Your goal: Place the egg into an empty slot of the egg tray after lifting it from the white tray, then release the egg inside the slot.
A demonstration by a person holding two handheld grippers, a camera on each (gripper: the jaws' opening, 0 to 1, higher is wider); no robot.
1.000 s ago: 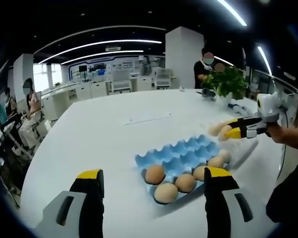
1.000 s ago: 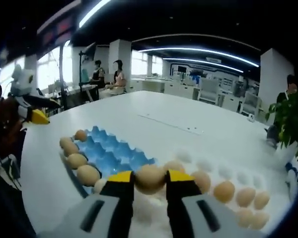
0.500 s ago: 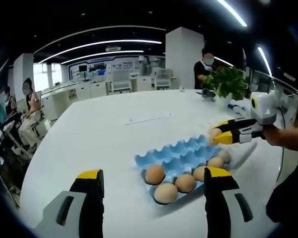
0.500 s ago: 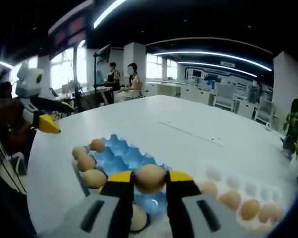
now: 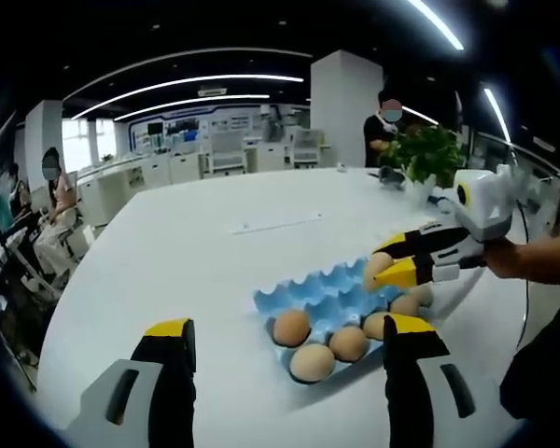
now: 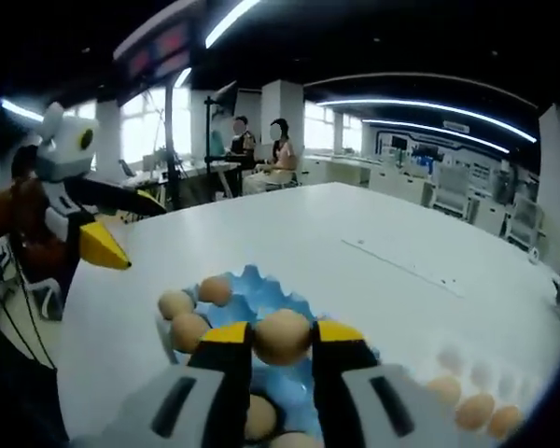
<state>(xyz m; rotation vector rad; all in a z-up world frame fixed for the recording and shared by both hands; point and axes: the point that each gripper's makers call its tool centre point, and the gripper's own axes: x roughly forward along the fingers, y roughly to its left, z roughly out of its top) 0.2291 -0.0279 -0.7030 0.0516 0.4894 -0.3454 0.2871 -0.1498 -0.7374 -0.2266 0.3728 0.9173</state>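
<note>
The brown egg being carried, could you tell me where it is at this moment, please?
The brown egg sits clamped in the right tool, above the blue egg tray; in the left gripper view it hangs over the tray's far right end.

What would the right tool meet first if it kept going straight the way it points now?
Probably the blue egg tray: the right tool, shut on the egg, points across its slots. Depth is unclear, so it may pass above them.
</note>
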